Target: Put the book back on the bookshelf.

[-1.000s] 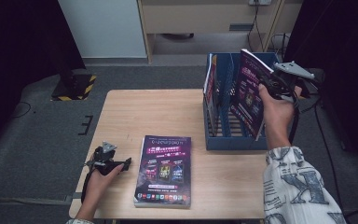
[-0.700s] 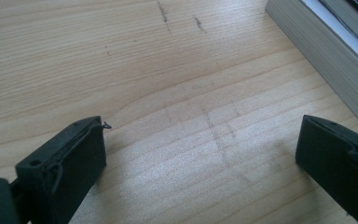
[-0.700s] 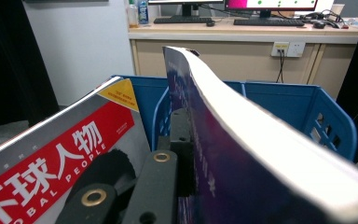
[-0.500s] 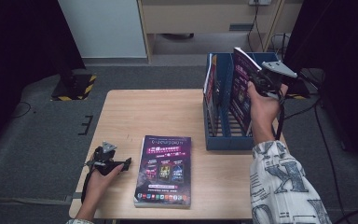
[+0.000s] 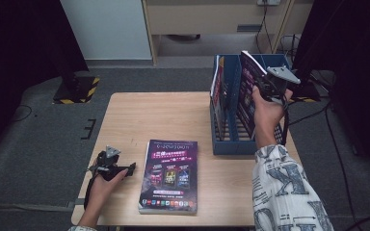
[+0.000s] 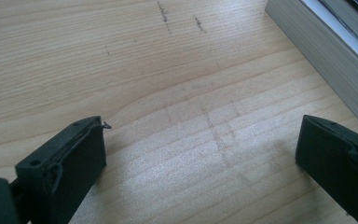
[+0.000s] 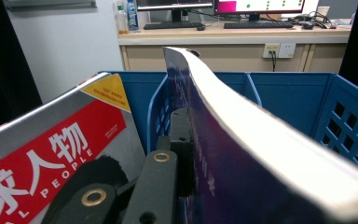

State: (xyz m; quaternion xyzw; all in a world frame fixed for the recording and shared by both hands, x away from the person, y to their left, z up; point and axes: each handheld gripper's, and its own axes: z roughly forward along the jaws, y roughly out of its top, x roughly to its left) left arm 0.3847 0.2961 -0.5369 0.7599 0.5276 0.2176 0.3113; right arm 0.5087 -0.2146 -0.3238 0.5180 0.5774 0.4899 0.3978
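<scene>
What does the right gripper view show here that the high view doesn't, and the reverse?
Right gripper view alone: the red magazine cover with its lettering up close, and monitors on a desk behind. High view alone: the left gripper resting open on the table beside a flat book. Both: the right gripper shut on the purple book at the blue rack.

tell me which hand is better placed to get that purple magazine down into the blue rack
Right: the right gripper already clamps the purple magazine above the blue file rack. The left gripper rests open on the table.
</scene>
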